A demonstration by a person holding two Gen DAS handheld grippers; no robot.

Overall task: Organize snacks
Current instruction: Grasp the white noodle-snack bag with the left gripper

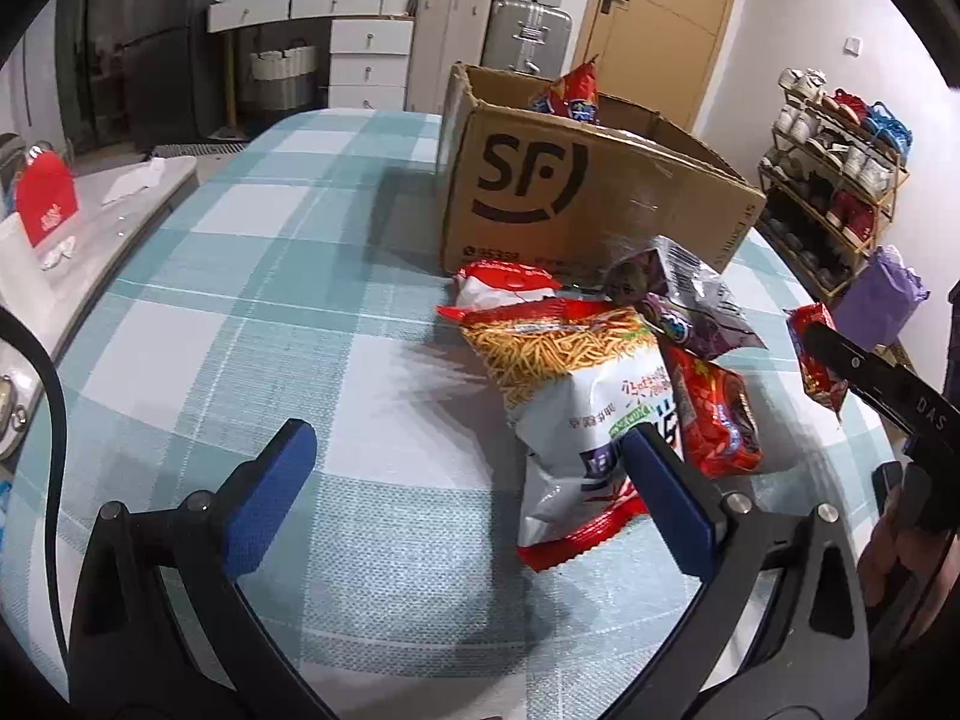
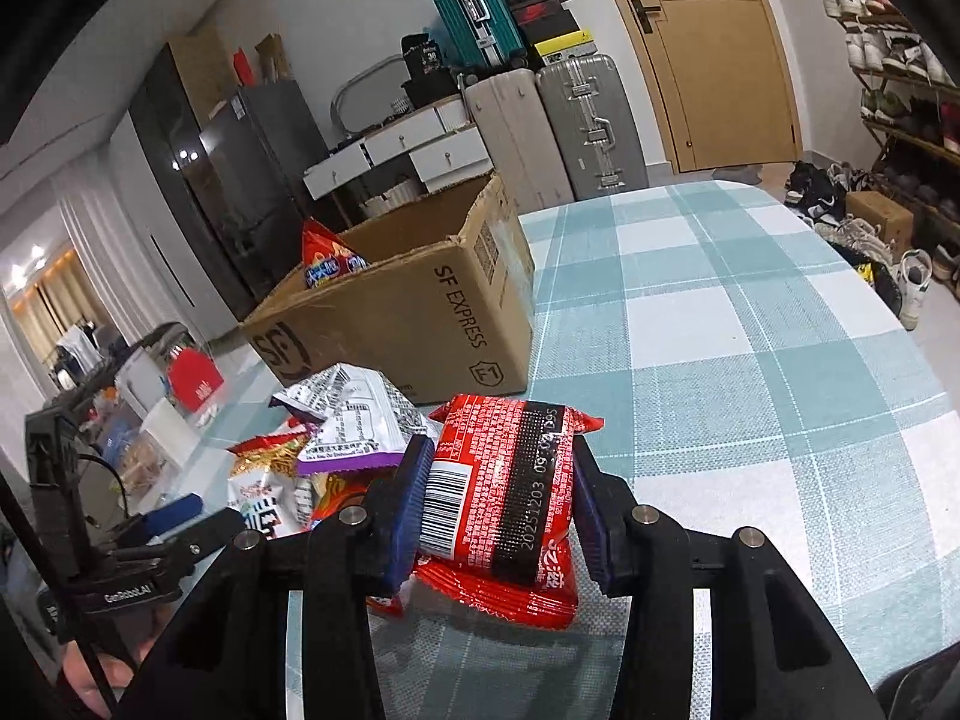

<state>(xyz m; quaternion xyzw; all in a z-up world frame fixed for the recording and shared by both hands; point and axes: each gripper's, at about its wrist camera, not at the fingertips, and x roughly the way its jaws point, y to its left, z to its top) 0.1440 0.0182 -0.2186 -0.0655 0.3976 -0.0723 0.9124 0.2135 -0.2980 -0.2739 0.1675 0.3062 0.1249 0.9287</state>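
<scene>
Where tongs grip, "20251203"

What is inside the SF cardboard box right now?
One red snack bag pokes above the rim at a corner of the cardboard box. The box walls hide the floor, so whether more snacks lie lower down cannot be seen.

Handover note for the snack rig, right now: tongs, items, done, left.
Right tongs: shut on a red snack packet, held off the table.
Left tongs: open, empty, hanging over the checked tablecloth beside the pile.
SF cardboard box: open, one red bag already inside.
Pile in front of the box: noodle-snack bag, red packet, purple bag, red-and-white bag.
Left: probably box the held packet, then the pile.
</scene>
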